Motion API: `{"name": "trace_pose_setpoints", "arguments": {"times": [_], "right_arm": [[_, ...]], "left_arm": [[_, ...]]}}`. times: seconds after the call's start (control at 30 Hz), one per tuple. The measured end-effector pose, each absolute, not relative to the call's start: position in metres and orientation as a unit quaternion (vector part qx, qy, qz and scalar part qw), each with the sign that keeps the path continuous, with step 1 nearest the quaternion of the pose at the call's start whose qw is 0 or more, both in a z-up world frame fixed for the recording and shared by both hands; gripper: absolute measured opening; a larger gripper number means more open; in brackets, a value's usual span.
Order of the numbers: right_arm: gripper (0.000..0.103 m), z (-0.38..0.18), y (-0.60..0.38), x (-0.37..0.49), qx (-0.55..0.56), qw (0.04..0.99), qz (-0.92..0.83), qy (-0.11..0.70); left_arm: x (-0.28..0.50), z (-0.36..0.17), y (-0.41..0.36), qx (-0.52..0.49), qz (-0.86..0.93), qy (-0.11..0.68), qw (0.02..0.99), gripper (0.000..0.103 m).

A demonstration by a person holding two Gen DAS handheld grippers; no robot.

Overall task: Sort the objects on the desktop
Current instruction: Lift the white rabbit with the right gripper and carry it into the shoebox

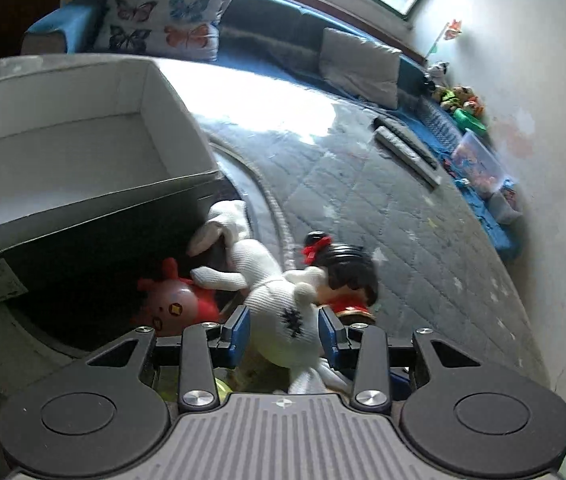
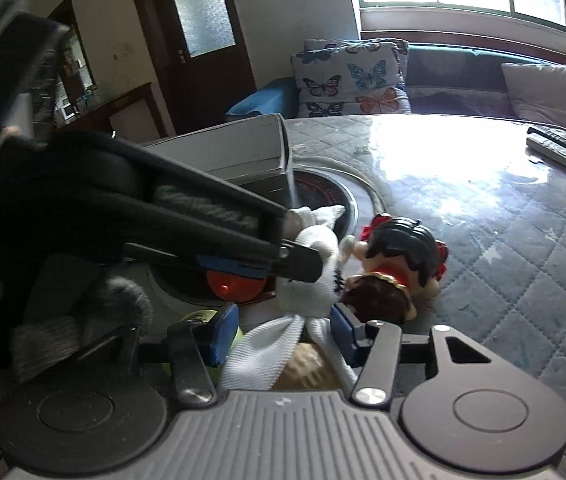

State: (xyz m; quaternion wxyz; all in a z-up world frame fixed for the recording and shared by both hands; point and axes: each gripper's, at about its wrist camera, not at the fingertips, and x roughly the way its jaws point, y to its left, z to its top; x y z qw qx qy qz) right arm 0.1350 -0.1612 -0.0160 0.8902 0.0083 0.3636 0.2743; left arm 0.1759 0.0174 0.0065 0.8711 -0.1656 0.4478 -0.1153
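Note:
A white knitted plush rabbit [image 1: 279, 320] lies on the table in front of a grey cardboard box [image 1: 83, 152]. My left gripper [image 1: 285, 330] has its blue pads on both sides of the rabbit's body and is shut on it. A black-haired doll with red bows [image 1: 347, 276] lies to the right of the rabbit. A red and pink toy [image 1: 179, 304] lies to its left. In the right wrist view my right gripper [image 2: 283, 334] is open around the rabbit's white legs [image 2: 267, 344], with the left gripper [image 2: 299, 264] reaching in from the left onto the rabbit [image 2: 315, 280] beside the doll [image 2: 399, 256].
The table has a grey quilted cover [image 1: 383, 208] with a round inset cooktop [image 2: 323, 188]. Two remote controls [image 1: 407, 148] lie at the far right. A sofa with a butterfly cushion [image 1: 163, 12] stands behind the table. Toy bins [image 1: 479, 160] line the wall.

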Motion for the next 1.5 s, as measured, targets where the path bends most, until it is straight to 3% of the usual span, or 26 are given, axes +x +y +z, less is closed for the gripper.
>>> {"name": "trace_pose_setpoints", "arguments": {"times": [0.2,0.53,0.8,0.9,1.5], "right_arm": [[0.052,-0.021,-0.159,0.142,0.012,0.89,0.266,0.371],[0.049,-0.028,-0.158,0.152,0.018,0.89,0.253,0.379],[0.028,-0.027,-0.164,0.153,0.036,0.893,0.242,0.377],[0.025,-0.023,-0.166,0.149,0.04,0.896,0.241,0.371],[0.024,0.053,-0.09,0.161,-0.031,0.904,0.334,0.264]], "left_arm": [[0.184,-0.004,0.022,-0.197,-0.12,0.463,0.856,0.045],[0.193,-0.008,0.02,-0.211,-0.124,0.475,0.846,0.042],[0.183,-0.004,0.019,-0.195,-0.127,0.452,0.861,0.034],[0.176,0.001,0.022,-0.2,-0.128,0.441,0.866,0.034],[0.161,0.079,0.103,-0.236,-0.053,0.318,0.917,0.034]]}}
